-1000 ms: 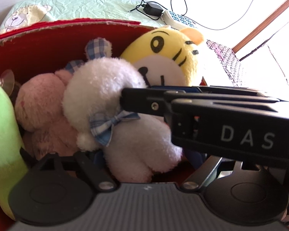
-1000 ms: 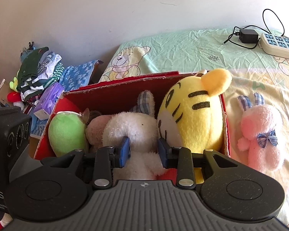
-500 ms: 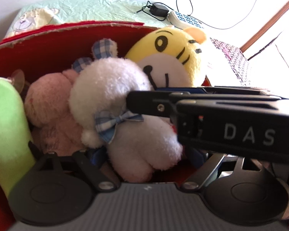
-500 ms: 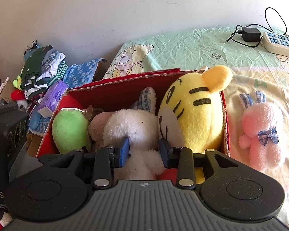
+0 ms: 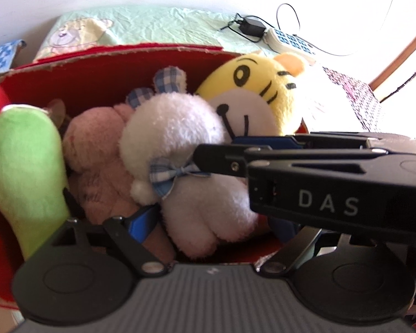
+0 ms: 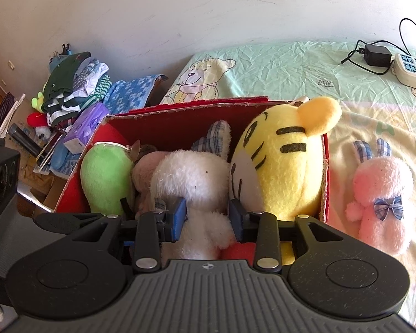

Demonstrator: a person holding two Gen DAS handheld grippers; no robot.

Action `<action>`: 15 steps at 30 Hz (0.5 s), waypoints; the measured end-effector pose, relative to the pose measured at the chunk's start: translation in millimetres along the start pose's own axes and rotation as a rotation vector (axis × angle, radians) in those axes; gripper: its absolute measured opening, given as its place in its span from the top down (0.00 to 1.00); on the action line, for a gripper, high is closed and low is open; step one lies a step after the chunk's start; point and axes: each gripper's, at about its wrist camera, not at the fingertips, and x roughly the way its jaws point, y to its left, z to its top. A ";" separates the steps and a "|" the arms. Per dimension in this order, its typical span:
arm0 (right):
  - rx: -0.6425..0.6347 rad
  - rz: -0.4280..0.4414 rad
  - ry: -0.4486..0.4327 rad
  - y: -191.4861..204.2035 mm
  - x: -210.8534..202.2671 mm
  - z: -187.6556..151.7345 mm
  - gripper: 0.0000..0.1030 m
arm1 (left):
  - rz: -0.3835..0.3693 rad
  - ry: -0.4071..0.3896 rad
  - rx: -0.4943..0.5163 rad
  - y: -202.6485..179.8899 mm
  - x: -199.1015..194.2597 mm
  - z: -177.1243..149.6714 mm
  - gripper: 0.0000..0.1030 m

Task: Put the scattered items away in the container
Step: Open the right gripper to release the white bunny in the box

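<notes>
On the bed (image 6: 305,66), white bunny (image 6: 191,177) half-hides the beige plush (image 6: 142,172).

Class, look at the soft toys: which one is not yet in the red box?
The pink rabbit with the checked bow. It lies on the bedsheet right of the red box; the other toys sit inside.

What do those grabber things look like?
Each hand-held gripper is black plastic with a ribbed grey base, two round black discs and silver screws. The right hand-held gripper has blue pads on its fingers. The left hand-held gripper has them too. White letters "DAS" mark the right one's side.
</notes>
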 end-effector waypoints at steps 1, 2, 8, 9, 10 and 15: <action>-0.003 0.006 0.001 -0.7 -0.2 -0.2 0.64 | 0.010 -0.007 -0.005 -7.6 6.6 5.8 0.14; -0.006 0.011 0.001 -1.1 -0.3 -0.3 0.65 | 0.019 -0.015 -0.011 -8.5 4.9 6.2 0.14; -0.037 0.025 -0.006 -2.7 -0.7 -2.3 0.65 | 0.081 -0.051 -0.079 -16.0 6.8 7.1 0.14; -0.043 0.026 -0.006 -2.4 -0.8 -2.6 0.65 | 0.086 -0.054 -0.091 -15.7 5.1 5.5 0.14; -0.048 0.027 -0.007 -2.6 -1.1 -2.7 0.64 | 0.092 -0.056 -0.103 -14.8 2.2 3.3 0.13; -0.074 0.032 -0.009 -2.2 -0.8 -3.4 0.64 | 0.130 -0.069 -0.141 -17.5 2.9 -3.6 0.11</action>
